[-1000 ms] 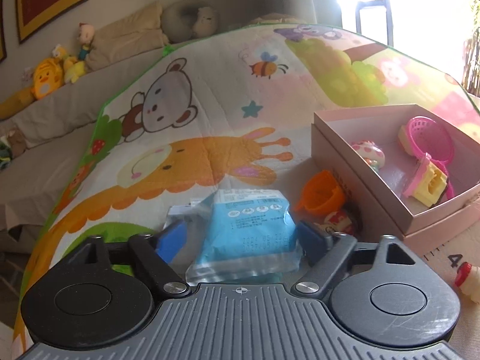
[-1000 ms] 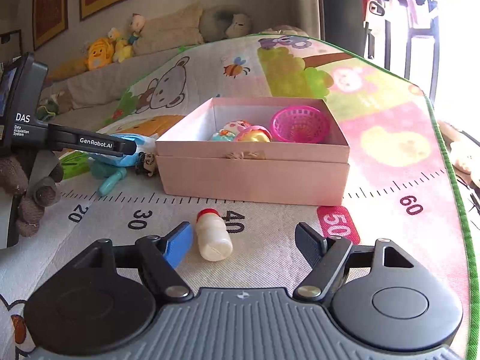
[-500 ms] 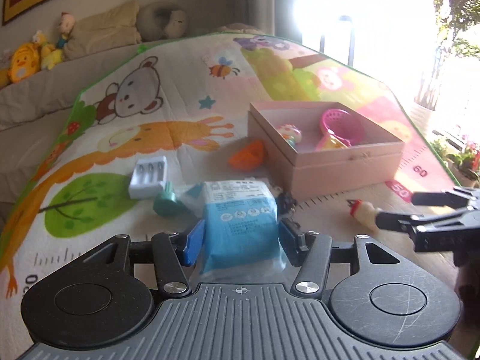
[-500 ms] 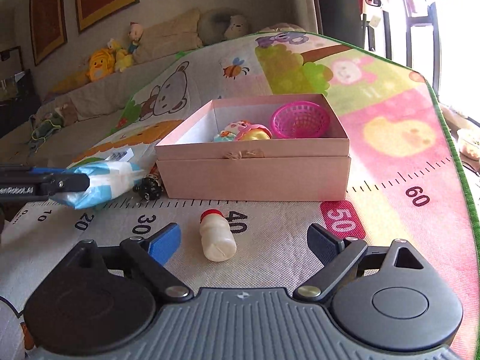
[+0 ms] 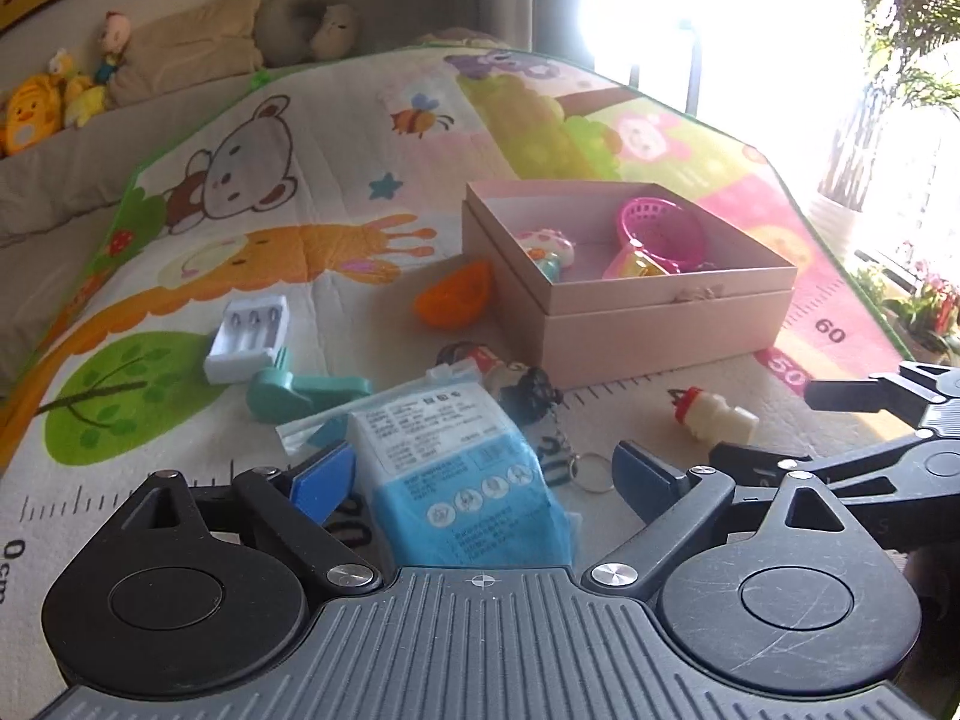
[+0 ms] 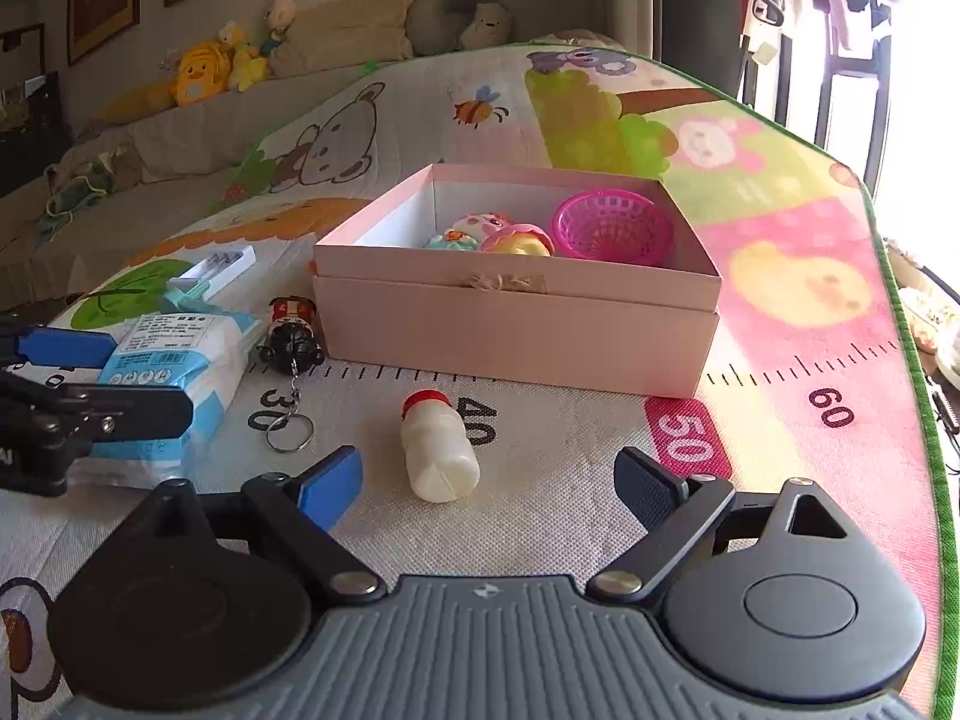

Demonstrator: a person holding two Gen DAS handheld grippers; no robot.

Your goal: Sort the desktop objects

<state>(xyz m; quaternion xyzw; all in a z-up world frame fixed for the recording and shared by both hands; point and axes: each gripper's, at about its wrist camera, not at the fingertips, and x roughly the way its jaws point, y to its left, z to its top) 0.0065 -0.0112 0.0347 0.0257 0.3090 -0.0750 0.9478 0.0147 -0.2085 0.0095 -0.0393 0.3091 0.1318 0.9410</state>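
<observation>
play mat [image 6: 540, 480]: woven-looking, rough, matt print
pink box [image 6: 516, 330]: matt paperboard, smooth
tissue pack [image 5: 462, 480]: glossy, crinkled plastic film
small bottle [image 6: 441, 453]: smooth white plastic, red cap
pink basket [image 6: 612, 231]: glossy plastic mesh
key ring [image 6: 290, 435]: shiny metal
left gripper [image 5: 480, 474]: matt black plastic, blue pads, metal pivot screws

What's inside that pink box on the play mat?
The pink box holds a pink basket, a yellow and pink toy and a small round-faced toy. The near wall hides their lower parts and most of the floor, so something flat there could go unseen.
</observation>
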